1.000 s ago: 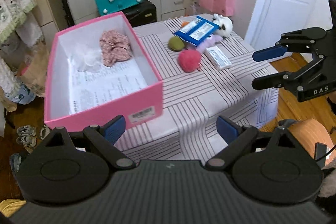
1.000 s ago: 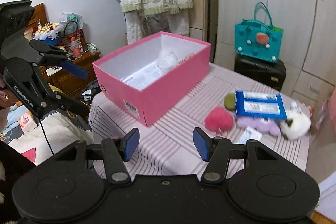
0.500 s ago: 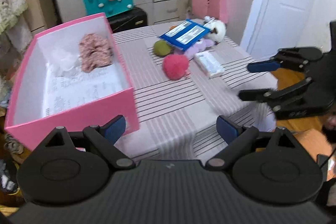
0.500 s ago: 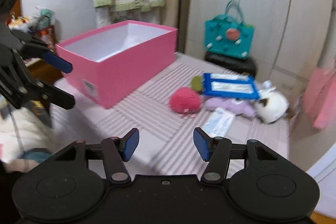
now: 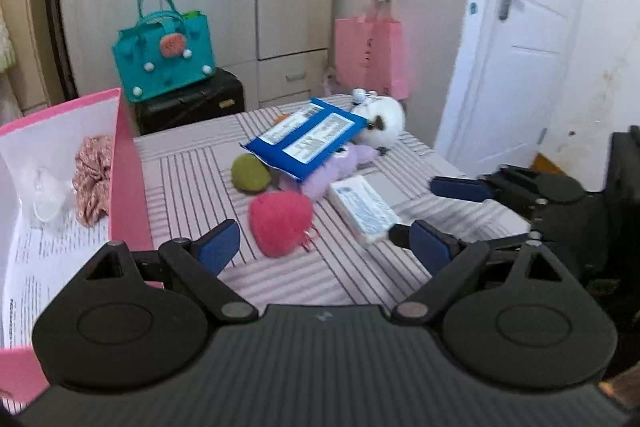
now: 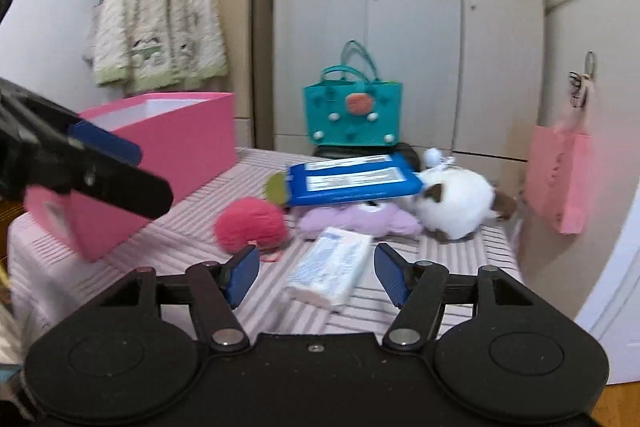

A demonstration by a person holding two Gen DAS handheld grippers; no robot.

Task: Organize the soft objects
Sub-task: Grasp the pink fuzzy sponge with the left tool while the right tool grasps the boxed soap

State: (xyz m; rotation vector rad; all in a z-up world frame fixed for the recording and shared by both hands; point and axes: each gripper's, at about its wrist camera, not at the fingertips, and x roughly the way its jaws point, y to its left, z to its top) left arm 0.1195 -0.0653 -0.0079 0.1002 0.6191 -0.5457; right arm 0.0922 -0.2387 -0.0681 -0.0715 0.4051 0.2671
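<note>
While both grippers hang above the striped bench (image 5: 188, 163) with nothing between their pads, the pink box (image 5: 126, 171) sits at its left side and holds a floral scrunchie (image 5: 93, 179), a clear crumpled plastic piece (image 5: 48, 193) beside it, and a printed paper sheet (image 5: 48, 255) lining the bottom. The left gripper (image 5: 326, 245) is spread wide, with the pink fuzzy ball (image 5: 280, 217) lying on the bench just ahead of it. The right gripper (image 6: 316, 277) is also wide open, its pads flanking a white tissue pack (image 6: 330, 267) lying below them. Farther back, a green round pad (image 5: 250, 174), a purple plush (image 6: 356, 221) and a white plush (image 6: 456, 203) cluster together, with a blue packet (image 6: 352, 179) resting on top of them. A teal handbag (image 6: 352, 117) stands behind the bench.
</note>
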